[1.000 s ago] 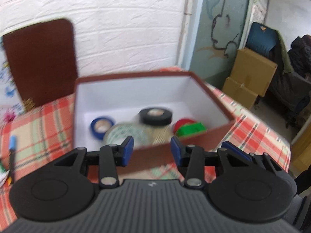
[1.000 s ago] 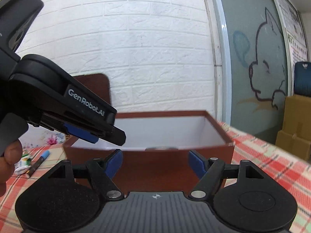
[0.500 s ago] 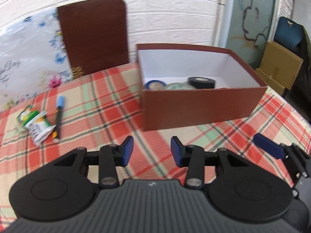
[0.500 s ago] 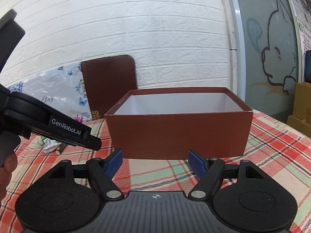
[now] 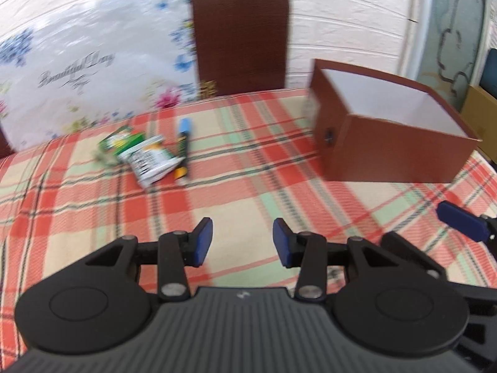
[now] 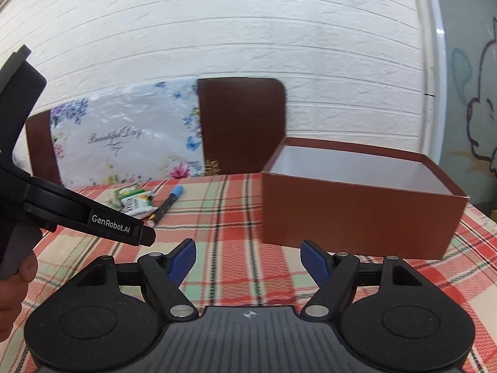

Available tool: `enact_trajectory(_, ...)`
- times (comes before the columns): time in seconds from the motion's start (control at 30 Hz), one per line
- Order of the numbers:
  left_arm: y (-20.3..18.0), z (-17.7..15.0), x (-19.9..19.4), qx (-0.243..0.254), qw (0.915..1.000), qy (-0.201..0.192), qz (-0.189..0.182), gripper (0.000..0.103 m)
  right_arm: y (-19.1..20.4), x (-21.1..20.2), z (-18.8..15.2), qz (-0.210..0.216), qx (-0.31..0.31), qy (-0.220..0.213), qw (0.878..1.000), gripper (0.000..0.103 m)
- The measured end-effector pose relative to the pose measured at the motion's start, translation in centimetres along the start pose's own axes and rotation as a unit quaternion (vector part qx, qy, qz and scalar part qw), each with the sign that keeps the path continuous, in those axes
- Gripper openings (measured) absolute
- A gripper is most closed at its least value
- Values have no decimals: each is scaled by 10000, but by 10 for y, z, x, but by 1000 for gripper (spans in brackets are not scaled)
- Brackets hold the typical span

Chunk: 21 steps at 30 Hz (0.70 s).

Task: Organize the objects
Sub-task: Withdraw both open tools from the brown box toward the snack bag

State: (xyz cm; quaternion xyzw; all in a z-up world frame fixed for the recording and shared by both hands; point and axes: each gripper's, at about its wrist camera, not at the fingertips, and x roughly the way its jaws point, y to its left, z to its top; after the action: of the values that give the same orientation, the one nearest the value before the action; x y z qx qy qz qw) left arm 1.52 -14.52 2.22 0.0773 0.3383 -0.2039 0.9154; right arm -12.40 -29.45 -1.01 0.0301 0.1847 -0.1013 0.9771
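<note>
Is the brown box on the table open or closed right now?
Open. The brown box has no lid on top, and its white inner walls show above the rim.

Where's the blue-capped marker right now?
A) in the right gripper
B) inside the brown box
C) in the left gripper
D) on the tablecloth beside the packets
D: the marker lies on the tablecloth against the packets, left of the box; both grippers are open and hold nothing.

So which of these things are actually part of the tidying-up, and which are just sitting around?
Part of the job:
- open brown cardboard box with white inside
- blue-capped black marker pen
- green and white snack packets
- left hand-held gripper, open
- right hand-held gripper, open

Just lying about:
- red plaid tablecloth
- brown chair back
- floral sheet
</note>
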Motion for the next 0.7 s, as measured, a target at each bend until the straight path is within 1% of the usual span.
enact_trajectory(0.2, 40, -13, 9, -158, 9990, 58, 410, 45, 34, 11, 2, 292, -315, 203, 9989, 72)
enact_trajectory(0.5, 103, -30, 27, -603, 9945, 254, 821, 45, 76, 35, 4, 682, -731, 463, 9939, 72)
enact_trajectory(0.6, 123, -35, 33, -630, 9928, 291, 971, 45, 90, 47, 6, 807, -832, 550, 9917, 72)
enact_trajectory(0.7, 149, -40, 39, -620, 9908, 217, 1182, 46, 105, 61, 7, 928, -973, 609, 9890, 72)
